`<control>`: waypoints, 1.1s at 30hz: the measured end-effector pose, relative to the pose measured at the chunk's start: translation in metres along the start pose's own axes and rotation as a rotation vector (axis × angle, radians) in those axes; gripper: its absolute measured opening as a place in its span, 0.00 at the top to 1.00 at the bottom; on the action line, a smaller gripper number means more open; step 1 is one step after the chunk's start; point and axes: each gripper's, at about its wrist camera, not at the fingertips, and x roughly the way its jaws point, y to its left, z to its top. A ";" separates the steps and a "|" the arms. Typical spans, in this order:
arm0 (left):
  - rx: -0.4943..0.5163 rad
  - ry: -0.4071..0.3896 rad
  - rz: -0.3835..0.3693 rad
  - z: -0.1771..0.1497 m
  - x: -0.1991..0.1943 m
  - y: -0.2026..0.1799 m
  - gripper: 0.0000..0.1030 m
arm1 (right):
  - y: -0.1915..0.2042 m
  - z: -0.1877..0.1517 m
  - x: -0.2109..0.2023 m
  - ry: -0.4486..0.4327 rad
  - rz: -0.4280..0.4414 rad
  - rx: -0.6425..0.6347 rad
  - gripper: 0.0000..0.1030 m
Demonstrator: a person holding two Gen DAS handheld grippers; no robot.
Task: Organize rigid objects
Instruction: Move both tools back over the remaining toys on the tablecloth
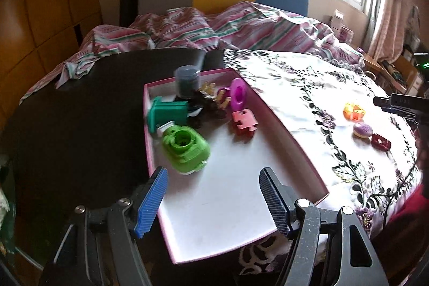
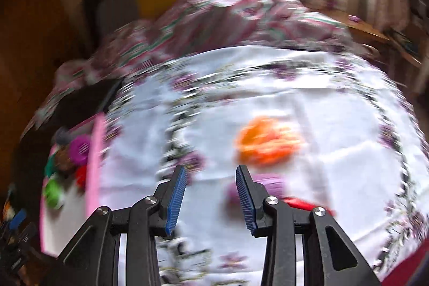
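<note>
Pink-rimmed white tray [image 1: 281, 125] holding green camera toy [image 1: 186, 148] at left, orange toy [image 2: 265, 144] on floral cloth [image 2: 335, 125] at right; left gripper [image 1: 214, 203] and right gripper [image 2: 211, 200] both shown parted and empty

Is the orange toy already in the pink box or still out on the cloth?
Out. The orange toy lies on the floral cloth, right of the pink box.

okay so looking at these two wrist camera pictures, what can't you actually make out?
- Right wrist view: motion blur smears the orange toy, so its shape is unreadable.
- Right wrist view: the purple piece and red piece sit partly behind the right tool.
- Left wrist view: dark items behind the teal block in the pink tray are blurred and overlapped.
- Left wrist view: the frame's right edge cuts off the other tool.
</note>
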 end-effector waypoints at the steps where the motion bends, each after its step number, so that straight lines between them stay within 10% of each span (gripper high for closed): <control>1: 0.012 -0.001 -0.006 0.002 0.001 -0.005 0.31 | -0.014 -0.001 0.000 -0.016 -0.020 0.048 0.63; 10: 0.093 0.021 -0.065 0.016 0.016 -0.047 0.31 | -0.084 -0.006 -0.002 -0.055 -0.005 0.400 0.63; 33: 0.268 0.149 -0.316 0.048 0.066 -0.179 0.24 | -0.111 -0.015 0.003 -0.026 0.056 0.569 0.60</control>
